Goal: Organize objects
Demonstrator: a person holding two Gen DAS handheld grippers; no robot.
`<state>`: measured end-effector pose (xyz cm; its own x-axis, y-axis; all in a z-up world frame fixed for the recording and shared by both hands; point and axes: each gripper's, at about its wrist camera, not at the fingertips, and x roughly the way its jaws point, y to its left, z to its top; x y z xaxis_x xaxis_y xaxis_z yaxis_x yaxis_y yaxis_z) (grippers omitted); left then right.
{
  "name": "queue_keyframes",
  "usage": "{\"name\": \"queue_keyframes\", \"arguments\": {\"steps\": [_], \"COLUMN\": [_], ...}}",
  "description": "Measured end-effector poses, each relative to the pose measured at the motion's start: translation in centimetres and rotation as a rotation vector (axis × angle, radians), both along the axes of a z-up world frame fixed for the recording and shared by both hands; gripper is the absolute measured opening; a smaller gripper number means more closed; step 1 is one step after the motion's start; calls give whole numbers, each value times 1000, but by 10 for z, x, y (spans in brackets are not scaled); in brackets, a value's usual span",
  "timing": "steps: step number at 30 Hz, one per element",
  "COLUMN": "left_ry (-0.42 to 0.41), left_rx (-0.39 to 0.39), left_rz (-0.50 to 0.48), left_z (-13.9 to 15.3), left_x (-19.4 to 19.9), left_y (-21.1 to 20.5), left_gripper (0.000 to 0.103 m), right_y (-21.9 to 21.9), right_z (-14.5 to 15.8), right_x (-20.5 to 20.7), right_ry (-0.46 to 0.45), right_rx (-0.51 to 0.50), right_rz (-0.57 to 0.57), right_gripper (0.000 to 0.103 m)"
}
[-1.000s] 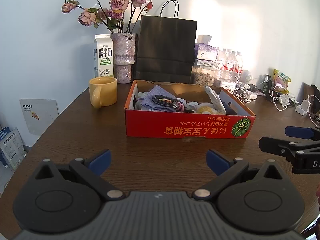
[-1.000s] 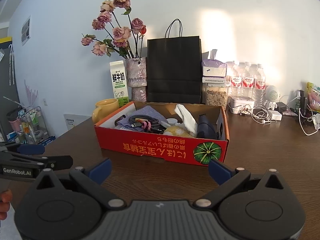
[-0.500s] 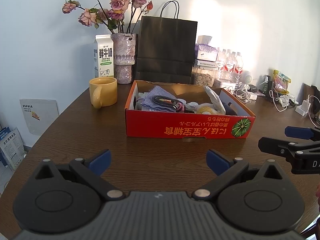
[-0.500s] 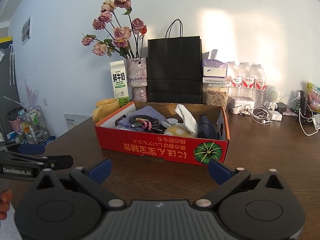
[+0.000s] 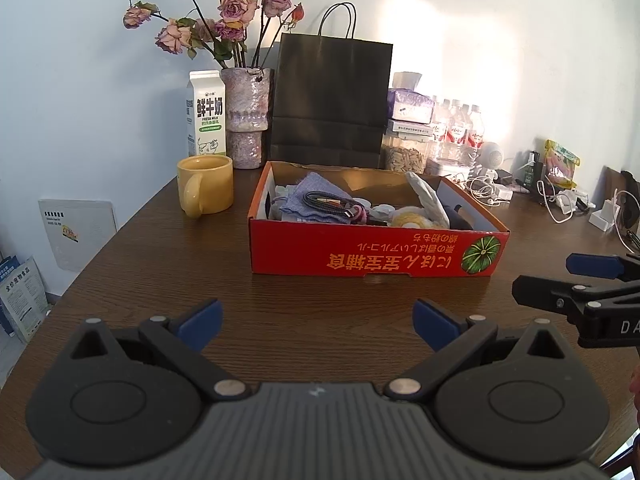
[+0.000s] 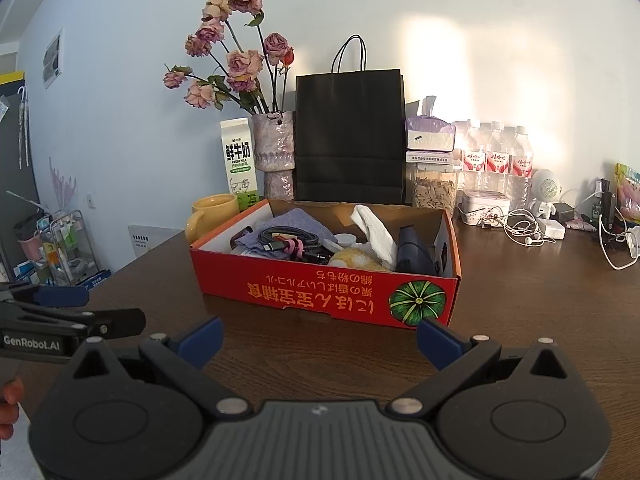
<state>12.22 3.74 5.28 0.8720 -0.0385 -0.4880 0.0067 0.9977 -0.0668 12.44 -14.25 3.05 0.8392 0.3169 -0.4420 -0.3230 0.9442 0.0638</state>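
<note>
1. A dark wooden worktop (image 5: 160, 280) stands against a pale wall, with a vase of faded roses (image 5: 245, 118), a milk carton (image 5: 206, 114), a black paper bag (image 5: 332, 104) and a yellow mug (image 5: 206, 190) along the back.
2. A shallow red cardboard box (image 5: 376, 252) sits mid-worktop, ahead of both grippers and well apart from them.
3. Inside it lie a bluish cloth (image 6: 294, 220), a coiled braided cable (image 6: 292, 240) resting on that cloth, a crumpled white tissue (image 6: 374, 230), a yellow rounded item and a dark object that is possibly a pouch (image 6: 412, 252).
4. The left gripper (image 5: 316, 320) hovers low over the worktop, jaws spread wide and empty.
5. The right gripper (image 6: 318, 334) does likewise, jaws released, holding nothing.
6. The cable looks light and springy; pinching across the bundled coil near its pink tie seems safest.
7. The cloth and tissue are limp and would sag, so a raised fold is the better hold.
</note>
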Motion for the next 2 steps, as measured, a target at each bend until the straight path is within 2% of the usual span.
{"name": "queue_keyframes", "arguments": {"steps": [2], "left_ry": [5], "left_rx": [-2], "left_rz": [-1], "left_z": [-1], "left_x": [-1], "left_y": [-1], "left_gripper": [103], "right_y": [1], "right_z": [0], "right_x": [0], "right_ry": [1], "right_rx": [-1], "right_rz": [2], "right_gripper": [103]}}
